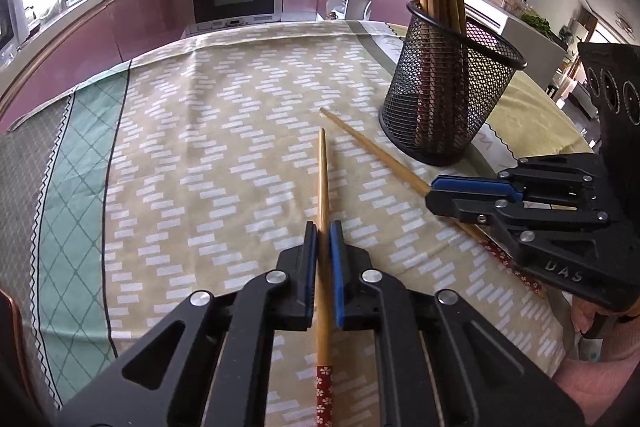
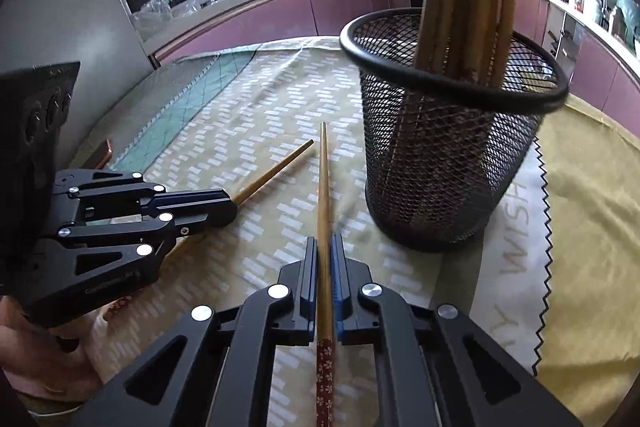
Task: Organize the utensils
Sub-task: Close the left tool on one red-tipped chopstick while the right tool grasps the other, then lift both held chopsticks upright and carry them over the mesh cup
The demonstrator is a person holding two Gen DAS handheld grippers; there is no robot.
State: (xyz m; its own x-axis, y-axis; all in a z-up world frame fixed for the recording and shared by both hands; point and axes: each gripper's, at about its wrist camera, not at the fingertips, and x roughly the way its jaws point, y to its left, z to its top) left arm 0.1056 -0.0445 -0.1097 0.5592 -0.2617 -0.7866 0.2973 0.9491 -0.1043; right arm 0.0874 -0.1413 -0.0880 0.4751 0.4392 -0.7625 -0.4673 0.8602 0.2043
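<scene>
- Left tool [image 1: 323, 239] is clamped on a chopstick [image 1: 323, 183] lying on the table [image 1: 200, 147].
- Right tool [image 2: 324, 255] is clamped on a second chopstick [image 2: 324, 187], beside the mesh holder [image 2: 448, 163].

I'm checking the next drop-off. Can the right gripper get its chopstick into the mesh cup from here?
Probably yes. The right gripper is shut on its chopstick, and the mesh cup stands just ahead with nothing between; its mouth has free space beside the chopsticks already inside.

L tongs [image 1: 324, 239] clamped on my chopstick [image 1: 323, 187], tip fwd. R tongs [image 1: 430, 193] pinch 2nd chopstick [image 1: 372, 147], just beside mesh holder [image 1: 448, 95] w/ more sticks, on counter [image 1: 200, 147].
</scene>
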